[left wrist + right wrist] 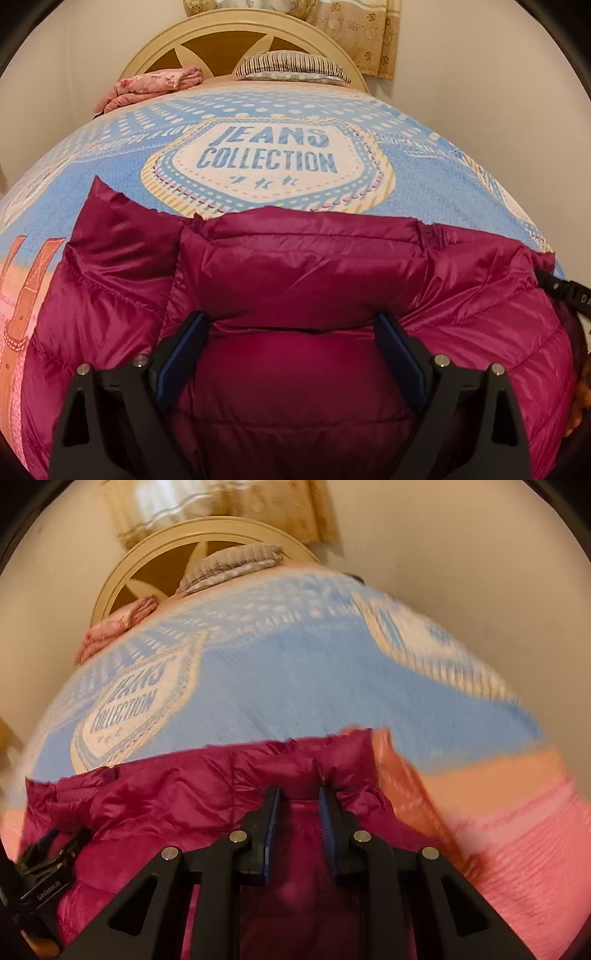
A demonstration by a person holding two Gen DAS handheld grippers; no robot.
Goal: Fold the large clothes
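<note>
Magenta puffer jacket (295, 266) lies spread on the bed, over a blue blanket (110, 155) printed "JEANS COLLECTION". Left tongs (291, 325) gape wide above a folded panel, gripping nothing. Right tongs (298, 794) stand narrow, pinching the jacket's far edge. Striped pillow (291, 66) and pink bedding (147, 86) sit against the cream headboard (155, 48); curtain (362, 29) beyond.

Magenta puffer jacket (295, 266) down on the bed.
Quilted, shiny, partly folded, spread across the near end.
</note>
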